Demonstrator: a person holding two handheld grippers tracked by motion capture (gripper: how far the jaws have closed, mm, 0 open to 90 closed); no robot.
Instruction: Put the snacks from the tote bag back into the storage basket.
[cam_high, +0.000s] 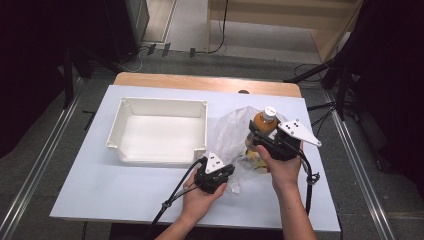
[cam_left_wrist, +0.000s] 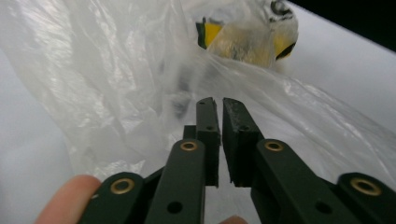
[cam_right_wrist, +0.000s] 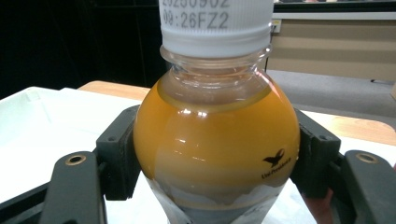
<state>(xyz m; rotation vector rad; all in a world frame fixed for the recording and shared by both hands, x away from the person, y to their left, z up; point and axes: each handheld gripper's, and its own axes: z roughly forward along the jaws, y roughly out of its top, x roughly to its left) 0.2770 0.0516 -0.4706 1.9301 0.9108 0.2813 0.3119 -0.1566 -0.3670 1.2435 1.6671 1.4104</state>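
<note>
Two claws are busy: the bottle of orange drink is gripped upright by the right claw, while the plastic bag is pinched at its 7 o'clock edge by the nearly closed left claw, right of the white tray.

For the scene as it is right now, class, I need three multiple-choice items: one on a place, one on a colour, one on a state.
1. Where is the white bin?
A. left of the plastic bag
B. inside the bag
C. on the floor

2. What colour is the drink in the bottle?
A. green
B. orange
C. clear

3. What is the right tool doing?
A. hanging open
B. clamping the bottle
C. resting in the bin

Answers:
1 A, the high view shows it beside the bag.
2 B, orange liquid shows.
3 B, both jaws press the bottle's sides.
</note>
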